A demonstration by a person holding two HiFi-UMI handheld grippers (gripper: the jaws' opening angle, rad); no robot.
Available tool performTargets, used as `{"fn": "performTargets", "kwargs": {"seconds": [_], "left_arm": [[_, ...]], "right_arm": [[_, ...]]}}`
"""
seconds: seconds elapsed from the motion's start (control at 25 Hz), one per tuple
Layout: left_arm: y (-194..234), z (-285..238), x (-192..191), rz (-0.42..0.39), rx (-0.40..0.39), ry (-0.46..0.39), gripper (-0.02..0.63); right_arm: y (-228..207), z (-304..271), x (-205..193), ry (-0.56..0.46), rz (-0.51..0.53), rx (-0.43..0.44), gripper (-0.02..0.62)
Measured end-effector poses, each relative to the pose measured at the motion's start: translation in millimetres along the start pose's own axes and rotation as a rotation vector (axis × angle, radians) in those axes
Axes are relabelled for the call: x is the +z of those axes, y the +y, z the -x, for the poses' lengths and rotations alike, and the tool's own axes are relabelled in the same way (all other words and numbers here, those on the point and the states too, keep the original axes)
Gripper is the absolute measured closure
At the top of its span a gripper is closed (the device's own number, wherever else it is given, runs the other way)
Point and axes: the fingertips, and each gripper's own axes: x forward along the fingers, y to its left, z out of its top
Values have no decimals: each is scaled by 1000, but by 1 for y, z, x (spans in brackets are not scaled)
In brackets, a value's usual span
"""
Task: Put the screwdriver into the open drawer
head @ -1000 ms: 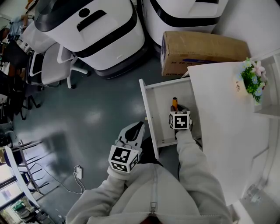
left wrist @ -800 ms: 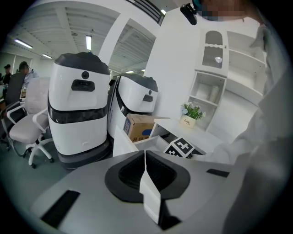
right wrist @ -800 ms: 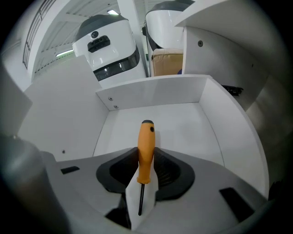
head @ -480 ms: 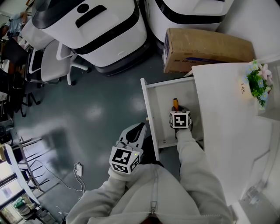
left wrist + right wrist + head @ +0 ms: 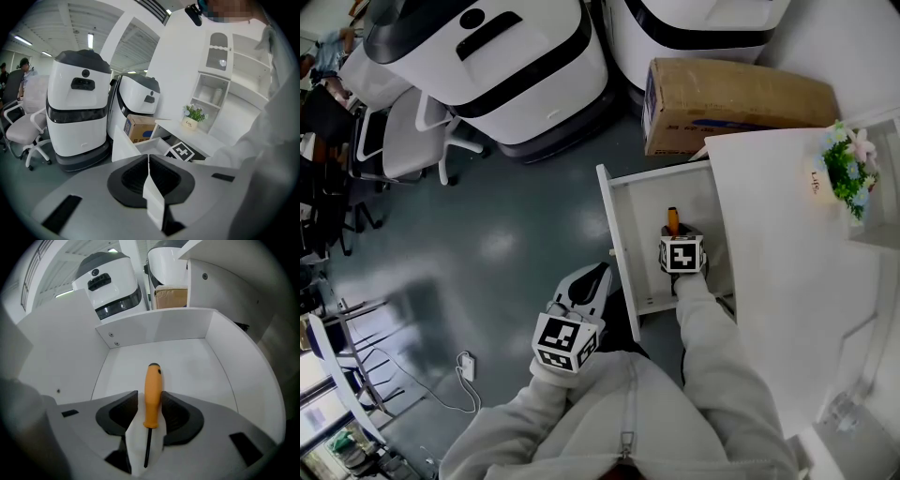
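Inside one drawer [image 5: 620, 246], one screwdriver [image 5: 672, 219]

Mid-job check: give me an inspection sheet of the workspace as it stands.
Surface: white desk top, open drawer beneath its edge.
Job's things: orange-handled screwdriver inside the drawer, between the right gripper's jaws.
Clutter: nothing seen.
Grippers: right gripper jaws have just been opening, gap beside the handle; left gripper shut, empty, outside the drawer.
Cables: white cable on the floor.
Surroundings: cardboard box, white machines, office chair, potted plant.
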Motion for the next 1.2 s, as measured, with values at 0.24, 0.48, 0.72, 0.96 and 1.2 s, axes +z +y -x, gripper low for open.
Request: {"fn": "performTargets", "kwargs": {"seconds": [0.24, 0.48, 0.72, 0.96, 1.2], "left_arm": [[-1, 2, -2, 5, 0, -1, 581], [-7, 2, -3, 7, -18, -8, 581], [-14, 7, 0, -11, -45, -30, 581], [-24, 21, 6, -45, -85, -52, 581], [-39, 36, 24, -110, -160, -87, 581]], "right_arm": [[1, 5, -5, -8, -16, 2, 362], [1, 14, -6, -32, -16, 8, 337], [11, 42, 16, -115, 0, 24, 330], [28, 87, 31, -227, -11, 33, 328], [35, 149, 36, -357, -58, -4, 328]]}}
